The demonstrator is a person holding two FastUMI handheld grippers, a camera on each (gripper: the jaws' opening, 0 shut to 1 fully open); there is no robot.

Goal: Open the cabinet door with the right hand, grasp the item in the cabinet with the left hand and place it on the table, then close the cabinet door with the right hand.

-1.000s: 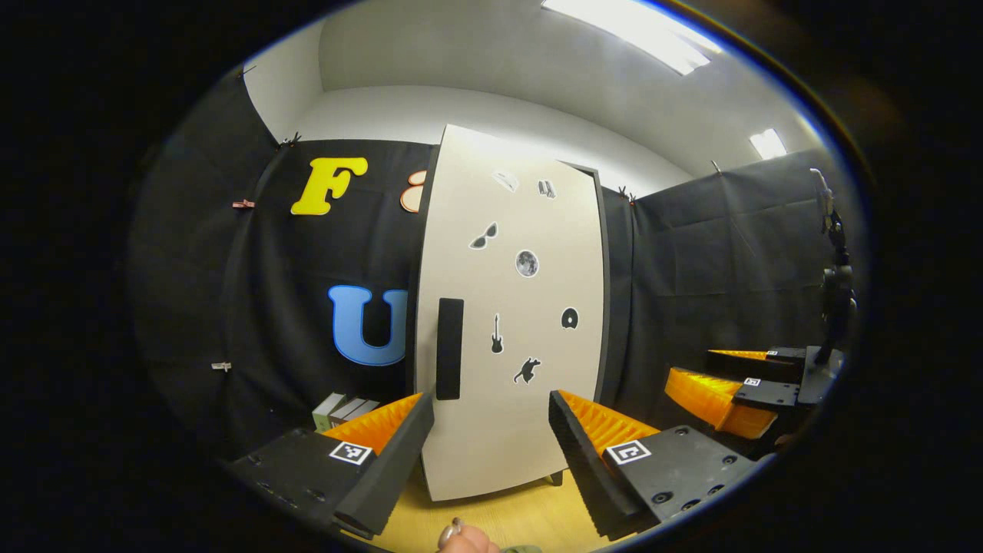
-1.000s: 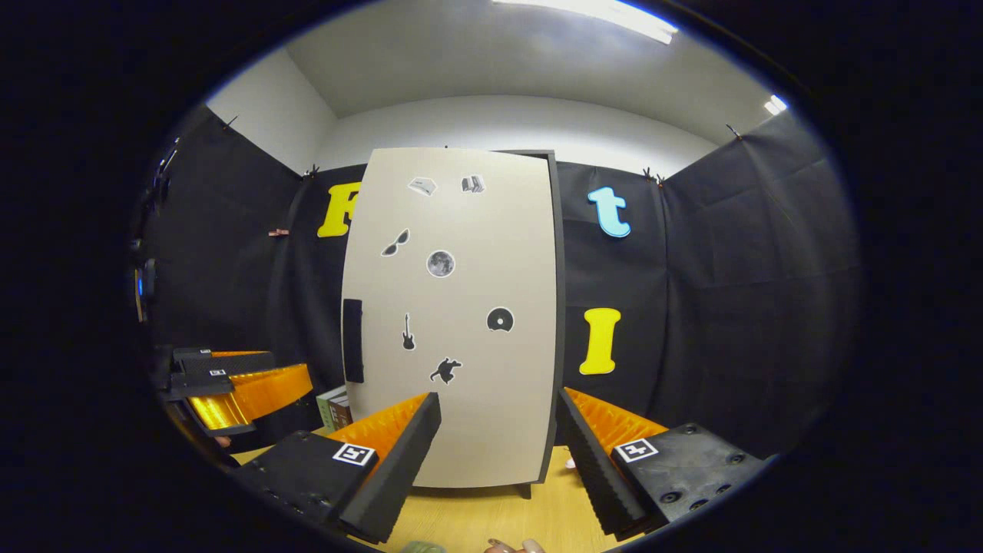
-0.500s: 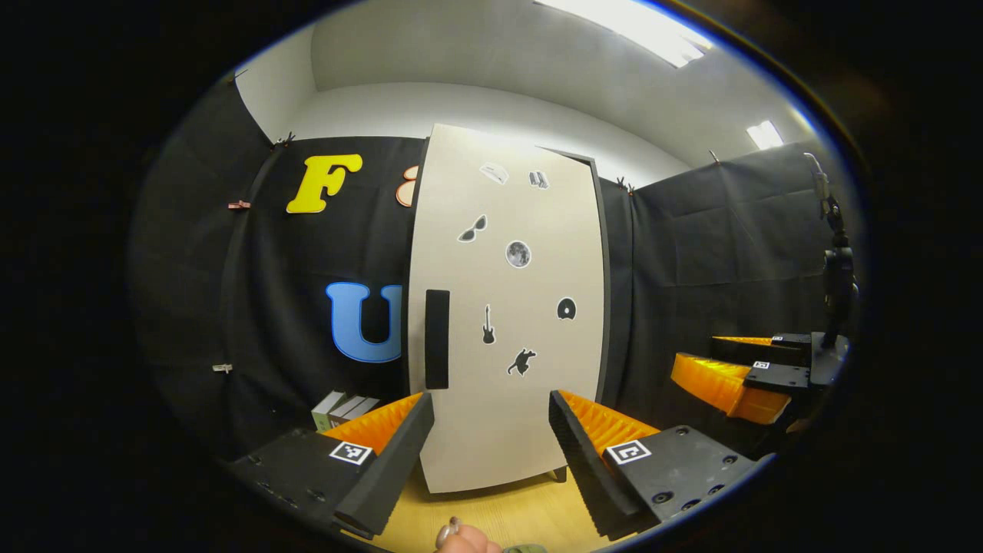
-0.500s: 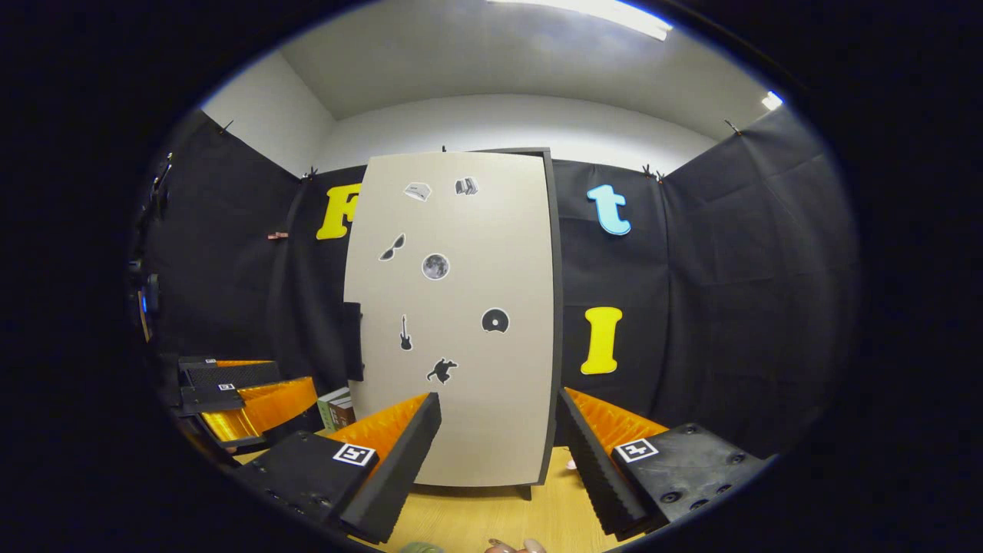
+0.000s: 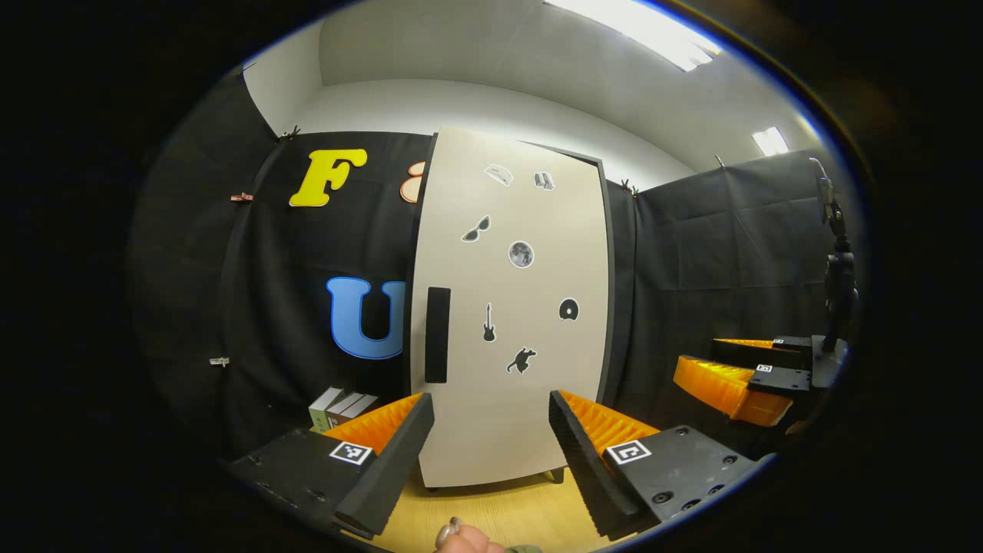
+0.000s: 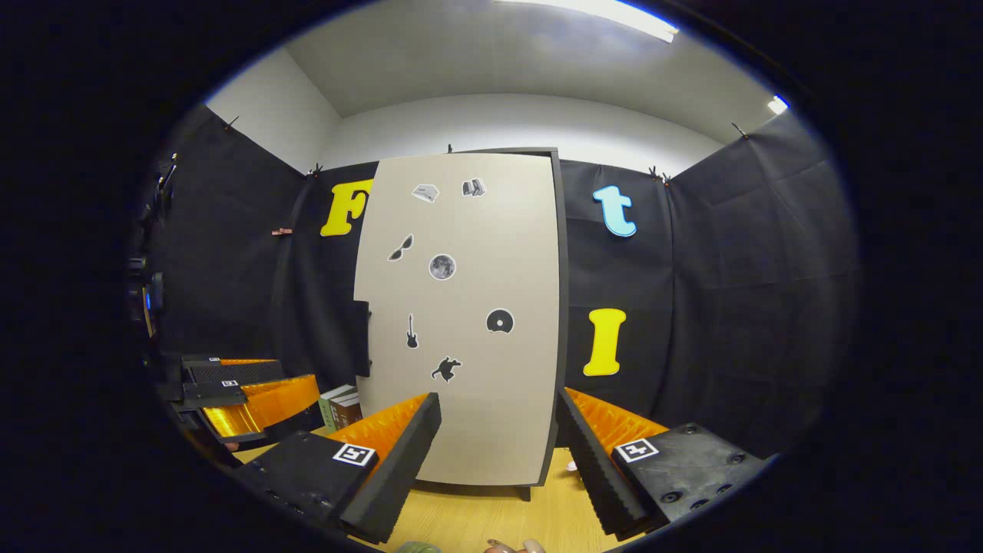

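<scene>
A tall cabinet stands on the wooden table, its beige door (image 5: 511, 307) (image 6: 468, 307) covered with small stickers. The door looks shut against the dark frame, and whatever is inside is hidden. A black vertical handle (image 5: 437, 334) (image 6: 362, 338) sits at the door's left edge. My left gripper (image 5: 488, 399) is open, held short of the door's lower part with nothing between its fingers. My right gripper (image 6: 498, 396) is also open in front of the door, a little way back. The right gripper (image 5: 737, 376) also shows at the right of the left gripper view, and the left gripper (image 6: 246, 388) at the left of the right gripper view.
A few books (image 5: 338, 407) (image 6: 342, 407) stand on the table just left of the cabinet. The wooden tabletop (image 5: 499, 511) runs under both grippers. Black cloth walls close in behind and on both sides. A dark stand (image 5: 837, 307) rises at the far right.
Both hands have drifted a little, so the cabinet sits slightly differently in each view. The door and both grippers stand as before.
</scene>
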